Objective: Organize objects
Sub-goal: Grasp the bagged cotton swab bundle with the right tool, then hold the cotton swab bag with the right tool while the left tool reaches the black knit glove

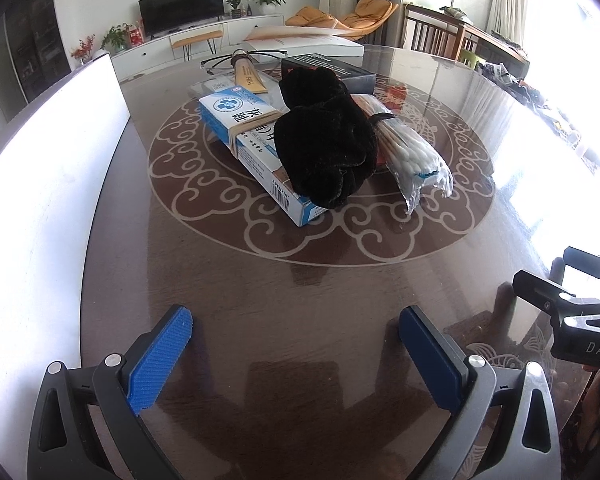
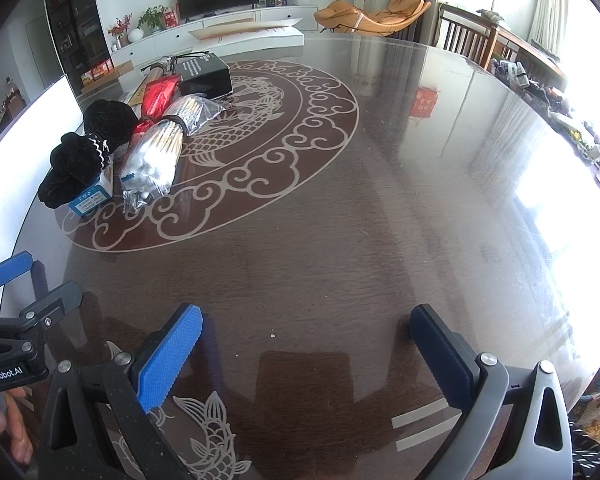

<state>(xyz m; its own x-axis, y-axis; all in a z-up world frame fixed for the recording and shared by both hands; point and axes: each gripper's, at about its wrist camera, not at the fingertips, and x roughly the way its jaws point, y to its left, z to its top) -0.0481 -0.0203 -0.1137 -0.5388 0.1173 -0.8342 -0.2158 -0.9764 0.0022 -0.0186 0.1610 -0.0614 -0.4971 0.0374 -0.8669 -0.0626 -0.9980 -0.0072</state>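
Both the left gripper [image 1: 296, 332] and right gripper [image 2: 306, 334] gape empty above the table [image 2: 340, 220]; "GenRobot.AI" marks one; the blue-white box [image 1: 240, 128] bears Chinese characters.

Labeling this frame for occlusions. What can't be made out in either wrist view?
- Blue-and-white box: left wrist view, black fabric bundle covers its far side and label.
- Red packet: right wrist view, mostly hidden behind the cotton swab bag.
- White panel: both views, overexposed and cut off by the frame edge.
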